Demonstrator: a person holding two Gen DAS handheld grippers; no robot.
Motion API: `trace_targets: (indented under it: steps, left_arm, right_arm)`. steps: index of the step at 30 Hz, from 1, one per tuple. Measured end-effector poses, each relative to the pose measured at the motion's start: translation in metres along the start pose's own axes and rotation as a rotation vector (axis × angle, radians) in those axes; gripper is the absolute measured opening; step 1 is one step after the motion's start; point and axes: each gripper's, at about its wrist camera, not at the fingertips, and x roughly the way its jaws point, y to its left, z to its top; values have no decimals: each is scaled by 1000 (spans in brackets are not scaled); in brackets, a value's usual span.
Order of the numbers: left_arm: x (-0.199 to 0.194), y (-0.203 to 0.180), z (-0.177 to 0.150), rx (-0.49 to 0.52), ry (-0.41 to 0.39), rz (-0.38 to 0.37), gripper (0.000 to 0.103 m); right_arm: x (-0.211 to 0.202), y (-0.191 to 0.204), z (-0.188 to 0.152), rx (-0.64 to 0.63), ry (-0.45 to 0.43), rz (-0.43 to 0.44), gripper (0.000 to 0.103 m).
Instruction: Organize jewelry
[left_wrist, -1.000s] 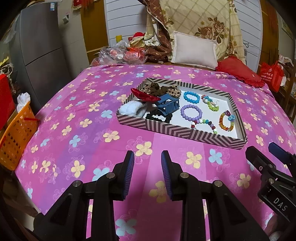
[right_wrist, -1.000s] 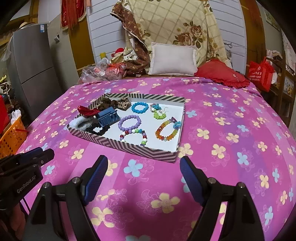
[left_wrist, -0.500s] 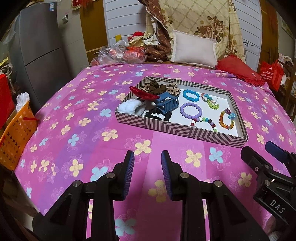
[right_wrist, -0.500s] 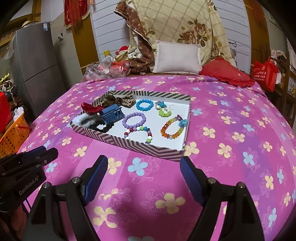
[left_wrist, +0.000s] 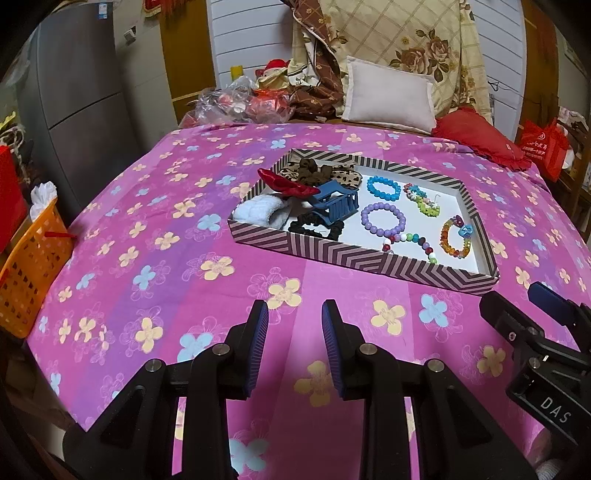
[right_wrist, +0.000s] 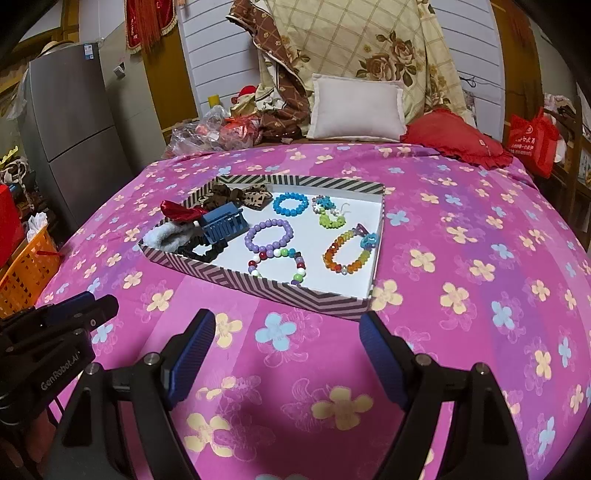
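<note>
A shallow tray (left_wrist: 354, 256) with a chevron-striped rim and white floor lies on a pink flowered bedspread (left_wrist: 155, 236). Its right half holds five bead bracelets laid apart: a blue bracelet (right_wrist: 290, 204) at the far side, a green-and-white bracelet (right_wrist: 330, 212) to its right, a purple bracelet (right_wrist: 269, 235) nearer, a mixed-colour bracelet (right_wrist: 279, 264) against the near rim, and an orange rainbow bracelet (right_wrist: 349, 249) on the right. The left half is piled with hair things: a blue claw clip (left_wrist: 334, 204), a red bow (left_wrist: 286, 183), a white fluffy scrunchie (left_wrist: 260, 212), a black scrunchie (left_wrist: 316, 228) and brown and leopard scrunchies (left_wrist: 319, 171) at the far corner. The left wrist view shows the whole orange basket (left_wrist: 27, 266) off the bed's left edge, and the right gripper's body at its lower right; the right wrist view shows more of the bedspread to the tray's right and the left gripper's body at its lower left. The left gripper (left_wrist: 294, 341) stands partly open with nothing between its pads, and the tray lies beyond and slightly right of it. The right gripper (right_wrist: 287, 345) gapes wide and empty, with the tray's near right corner just beyond its right finger (right_wrist: 380, 354).
</note>
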Motion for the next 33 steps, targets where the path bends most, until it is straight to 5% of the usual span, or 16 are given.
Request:
trace_targets:
  steps: [33]
  left_arm:
    - [22,-9,20,16,15,-15,28]
  right_arm:
    - [24,-6,22,8,20,-14,83]
